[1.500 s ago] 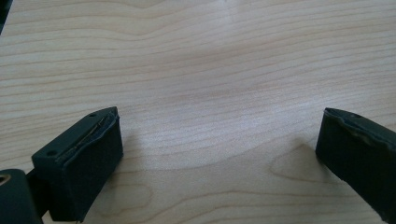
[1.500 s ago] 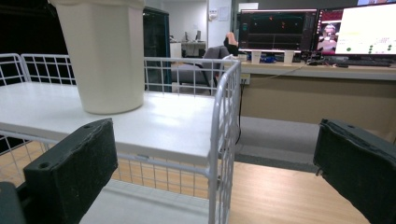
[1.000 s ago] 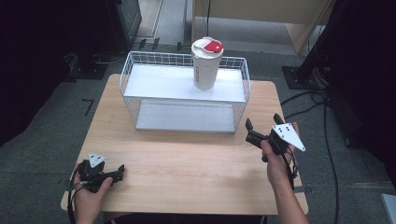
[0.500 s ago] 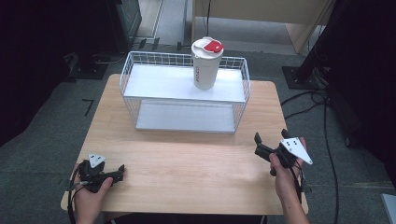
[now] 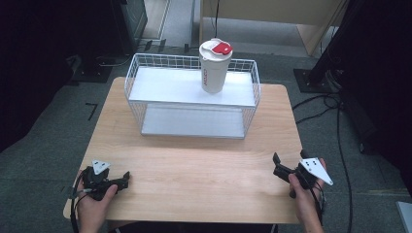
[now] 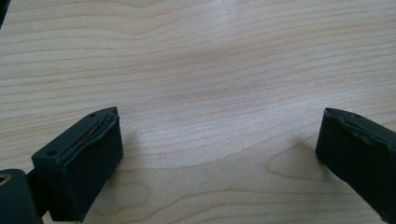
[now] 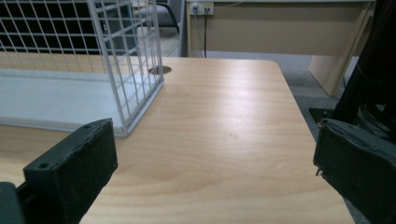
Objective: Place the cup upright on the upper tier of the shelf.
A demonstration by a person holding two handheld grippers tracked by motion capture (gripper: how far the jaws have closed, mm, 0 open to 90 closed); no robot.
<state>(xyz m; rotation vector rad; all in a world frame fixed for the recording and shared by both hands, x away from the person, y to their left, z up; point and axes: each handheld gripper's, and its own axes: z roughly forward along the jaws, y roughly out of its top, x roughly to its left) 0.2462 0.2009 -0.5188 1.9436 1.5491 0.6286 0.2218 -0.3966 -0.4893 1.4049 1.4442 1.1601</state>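
While your two hands rest low at the near edge of the bench [image 5: 194,170], the tall white cup [image 5: 214,68] with the red and white lid stands upright far ahead of both of them. It sits on the top shelf of the white wire rack [image 5: 192,99], toward the side of your right hand-held gripper [image 5: 277,167]. The rack stands at the far part of the bench, well apart from both hand-held grippers.

Your right hand-held gripper is near the bench's right edge, held in your right hand [image 5: 306,191], with its grey three-cornered plate on top. Its jaws are wide apart with nothing between them. In the right gripper view, the rack's corner [image 7: 135,93] is ahead of it and off to its left, and bare wood lies between the jaws.

Your left hand-held gripper [image 5: 124,177] lies low by the near left corner, in your left hand [image 5: 94,204]. Its jaws are wide apart too and hold nothing. In the left gripper view, they point down at plain wood [image 6: 210,93] close below.

Grey floor [image 5: 48,126] lies around the bench, and black cables [image 5: 340,141] run on it past your right hand-held gripper.
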